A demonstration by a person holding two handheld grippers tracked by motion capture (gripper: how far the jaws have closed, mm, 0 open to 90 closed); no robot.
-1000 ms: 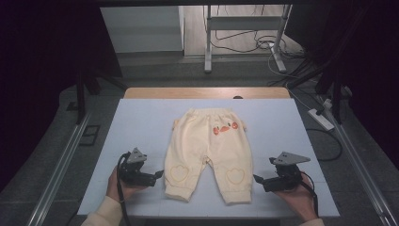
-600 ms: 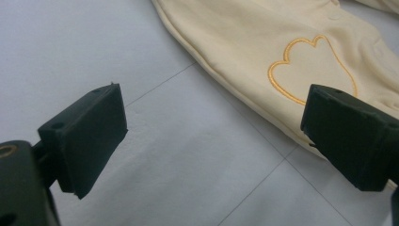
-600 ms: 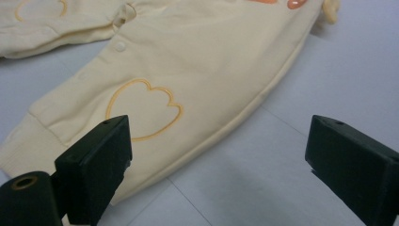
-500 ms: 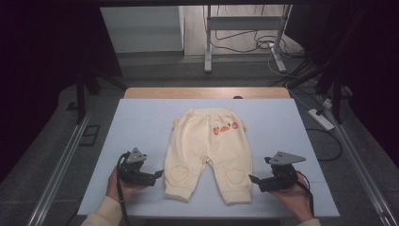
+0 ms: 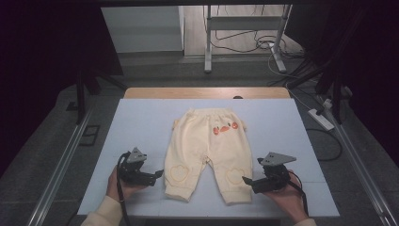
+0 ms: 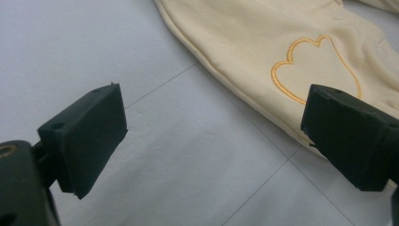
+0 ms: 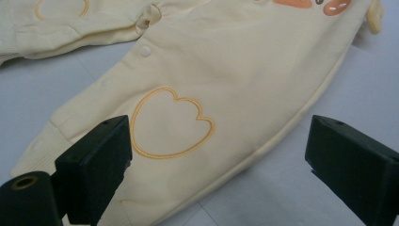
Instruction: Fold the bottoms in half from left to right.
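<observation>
Two tongs, left tongs (image 5: pixel 159 175) and right tongs (image 5: pixel 246 181), are wide apart, holding nothing, beside the yellow pants (image 5: pixel 207 148) lying flat on the counter (image 5: pixel 141 122). Grabbing too little cloth could let a leg slip out.

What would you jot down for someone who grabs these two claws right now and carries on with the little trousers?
Left claw: open, holding nothing, beside the outer edge of one trouser leg.
Right claw: open, holding nothing, at the other leg near its heart patch.
Baby trousers: cream, lying flat on the white mat, waistband away from the person, cuffs near.
Done: trousers spread out.
Left: nothing gripped yet; probably take each leg next.
</observation>
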